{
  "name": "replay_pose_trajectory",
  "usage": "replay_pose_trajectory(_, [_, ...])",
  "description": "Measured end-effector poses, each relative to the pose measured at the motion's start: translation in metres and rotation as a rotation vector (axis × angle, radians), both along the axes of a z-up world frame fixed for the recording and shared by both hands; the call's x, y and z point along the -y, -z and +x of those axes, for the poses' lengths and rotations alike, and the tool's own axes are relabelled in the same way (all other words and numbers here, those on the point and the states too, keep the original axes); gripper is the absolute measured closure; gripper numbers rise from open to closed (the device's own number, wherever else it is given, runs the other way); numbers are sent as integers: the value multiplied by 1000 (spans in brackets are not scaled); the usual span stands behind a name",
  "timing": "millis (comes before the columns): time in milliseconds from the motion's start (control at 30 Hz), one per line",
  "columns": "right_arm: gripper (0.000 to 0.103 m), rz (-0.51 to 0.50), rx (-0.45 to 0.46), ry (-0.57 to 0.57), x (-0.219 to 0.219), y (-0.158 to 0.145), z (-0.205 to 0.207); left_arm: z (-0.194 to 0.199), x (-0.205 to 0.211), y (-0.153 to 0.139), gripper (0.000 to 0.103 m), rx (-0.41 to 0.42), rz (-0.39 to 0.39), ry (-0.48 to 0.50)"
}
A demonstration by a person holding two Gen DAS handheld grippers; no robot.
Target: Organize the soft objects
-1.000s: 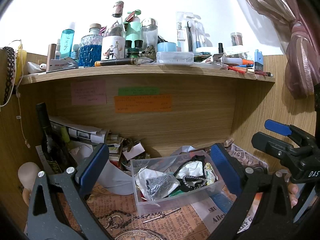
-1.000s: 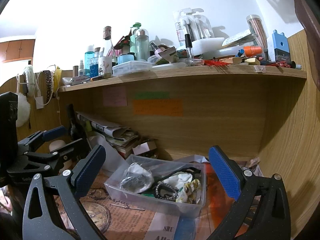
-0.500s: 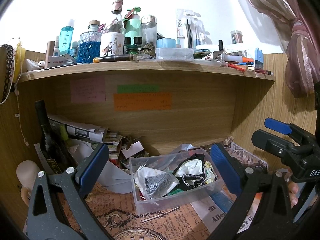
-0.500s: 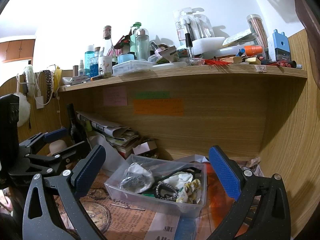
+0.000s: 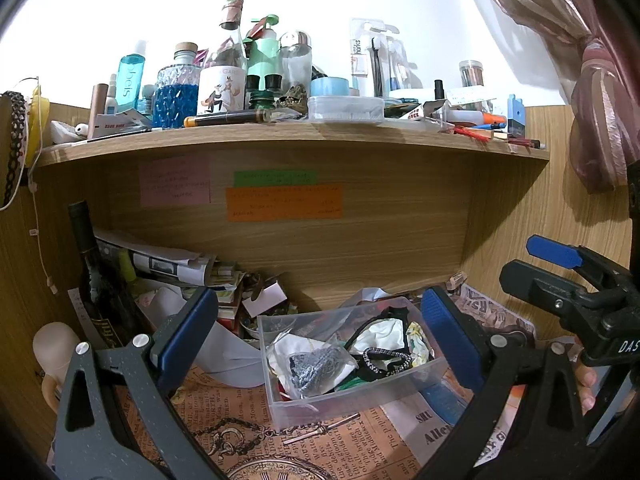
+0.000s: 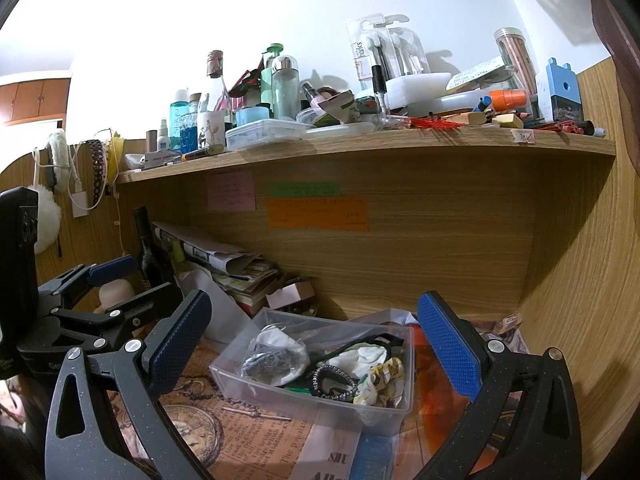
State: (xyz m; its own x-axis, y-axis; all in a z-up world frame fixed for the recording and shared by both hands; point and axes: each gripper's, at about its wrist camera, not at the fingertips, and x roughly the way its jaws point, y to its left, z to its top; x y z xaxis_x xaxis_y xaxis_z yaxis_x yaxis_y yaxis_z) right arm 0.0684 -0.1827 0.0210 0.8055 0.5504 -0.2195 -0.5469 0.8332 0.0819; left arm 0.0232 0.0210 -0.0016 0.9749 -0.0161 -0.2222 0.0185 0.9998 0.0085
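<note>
A clear plastic box sits on the newspaper-covered desk under the shelf. It holds soft items: a grey mesh bundle, a black beaded hair tie, white cloth and a floral scrunchie. My left gripper is open, its blue pads either side of the box, with nothing held. My right gripper is open too, framing the box from the right. In the left wrist view the right gripper's blue-tipped body shows at the right edge; the right wrist view shows the left gripper's body on the left.
A cluttered wooden shelf overhangs the desk, loaded with bottles. A dark wine bottle, stacked papers and a small cardboard box crowd the back left. A curtain hangs at right.
The left wrist view has tilted up slightly, so the shelf and box sit a little lower in frame. Both grippers stay open and nothing was taken.
</note>
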Motion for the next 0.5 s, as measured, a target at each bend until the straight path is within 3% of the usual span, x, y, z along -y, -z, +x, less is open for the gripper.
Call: replay_pose_trajectory(500, [0,-2,-1,1,0,-1,0,0,-4,0,0,-1,-4,35])
